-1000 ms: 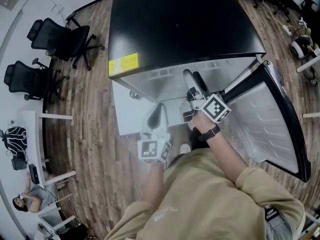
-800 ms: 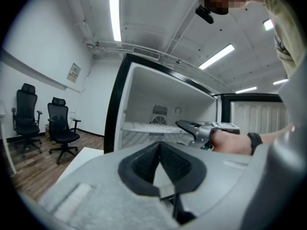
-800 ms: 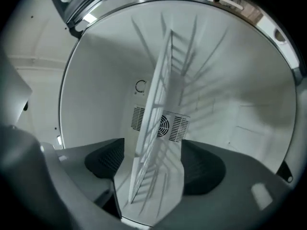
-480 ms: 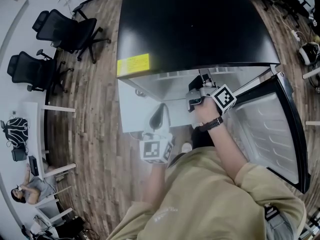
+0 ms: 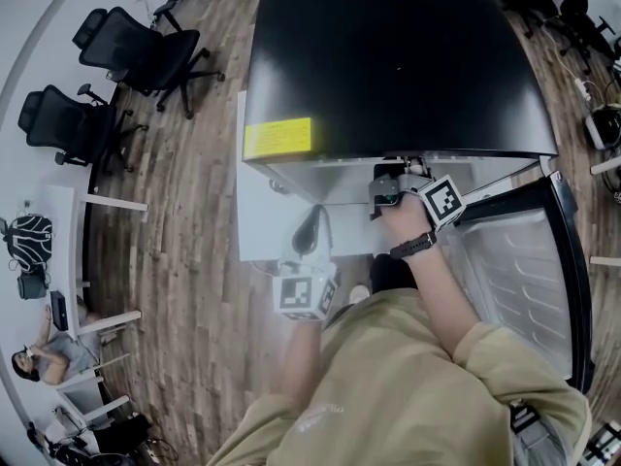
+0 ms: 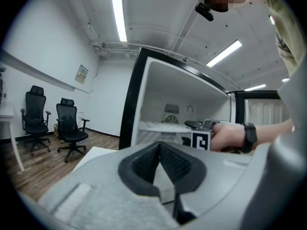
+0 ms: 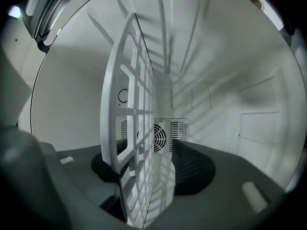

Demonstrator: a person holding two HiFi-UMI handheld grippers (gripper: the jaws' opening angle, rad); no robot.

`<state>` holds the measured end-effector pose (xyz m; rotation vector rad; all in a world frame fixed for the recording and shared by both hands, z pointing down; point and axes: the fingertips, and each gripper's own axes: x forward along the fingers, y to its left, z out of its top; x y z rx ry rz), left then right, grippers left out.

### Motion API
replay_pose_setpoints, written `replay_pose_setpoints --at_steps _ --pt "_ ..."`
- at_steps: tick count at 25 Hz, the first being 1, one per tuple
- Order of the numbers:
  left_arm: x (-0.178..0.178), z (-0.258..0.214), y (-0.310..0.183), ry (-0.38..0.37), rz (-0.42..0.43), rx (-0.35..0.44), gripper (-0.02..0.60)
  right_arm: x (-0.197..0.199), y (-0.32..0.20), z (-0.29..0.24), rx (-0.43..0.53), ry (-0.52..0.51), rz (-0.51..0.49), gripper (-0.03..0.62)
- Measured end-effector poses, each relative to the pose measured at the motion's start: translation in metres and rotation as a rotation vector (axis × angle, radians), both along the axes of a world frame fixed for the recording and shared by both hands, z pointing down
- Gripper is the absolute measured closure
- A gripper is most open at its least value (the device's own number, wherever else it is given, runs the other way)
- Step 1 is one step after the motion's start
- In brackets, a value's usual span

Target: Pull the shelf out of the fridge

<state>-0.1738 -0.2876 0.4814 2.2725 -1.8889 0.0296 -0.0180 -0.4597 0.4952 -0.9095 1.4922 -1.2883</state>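
Note:
The black-topped fridge (image 5: 388, 56) stands open, its door (image 5: 529, 270) swung out to the right. My right gripper (image 5: 400, 171) reaches into the white compartment. In the right gripper view the white grid shelf (image 7: 132, 104) runs edge-on between the jaws of my right gripper (image 7: 148, 152). The jaws are closing; a gap still shows between the right pad (image 7: 192, 164) and the shelf. My left gripper (image 5: 309, 229) hangs outside, in front of the fridge, with its jaws together on nothing. From the left gripper view the shelf (image 6: 160, 126) and the right gripper (image 6: 196, 124) show inside the fridge.
A white flat panel (image 5: 257, 221) lies by the fridge's front left corner. Two black office chairs (image 5: 146, 51) stand on the wood floor at the left. A seated person (image 5: 34, 362) is at a desk at the lower left. A fan grille (image 7: 160, 135) sits on the fridge's back wall.
My right gripper has moved forward from the fridge's front edge into the compartment, onto the shelf's edge. The left gripper has hardly moved.

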Motion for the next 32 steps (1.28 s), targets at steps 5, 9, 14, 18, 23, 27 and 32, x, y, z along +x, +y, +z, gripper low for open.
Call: replay_pose_setpoints --at_steps 5,9,14,18,23,27,32 --pt "0.001 0.000 -0.007 0.016 -0.007 0.003 0.580 0.006 0.000 -0.014 0.064 -0.074 0.041 0.530" --pt "0.004 -0.003 -0.009 0.023 0.001 0.009 0.580 0.004 0.001 -0.014 0.059 -0.033 0.029 0.566" --pt "0.010 -0.008 -0.004 0.030 0.016 0.019 0.580 0.002 0.002 -0.014 0.059 -0.025 0.008 0.569" --pt "0.015 -0.014 0.007 0.035 0.027 0.032 0.580 0.003 0.004 -0.013 0.040 -0.026 -0.001 0.569" --pt "0.014 -0.021 0.024 0.033 0.027 0.049 0.580 0.004 0.009 -0.013 0.000 -0.035 -0.014 0.569" --pt "0.008 -0.026 0.035 0.045 0.015 0.059 0.580 0.005 0.020 -0.015 0.010 -0.034 -0.005 0.566" --pt "0.007 -0.024 0.049 0.063 0.019 0.065 0.580 0.005 0.033 -0.011 0.009 -0.034 -0.009 0.566"
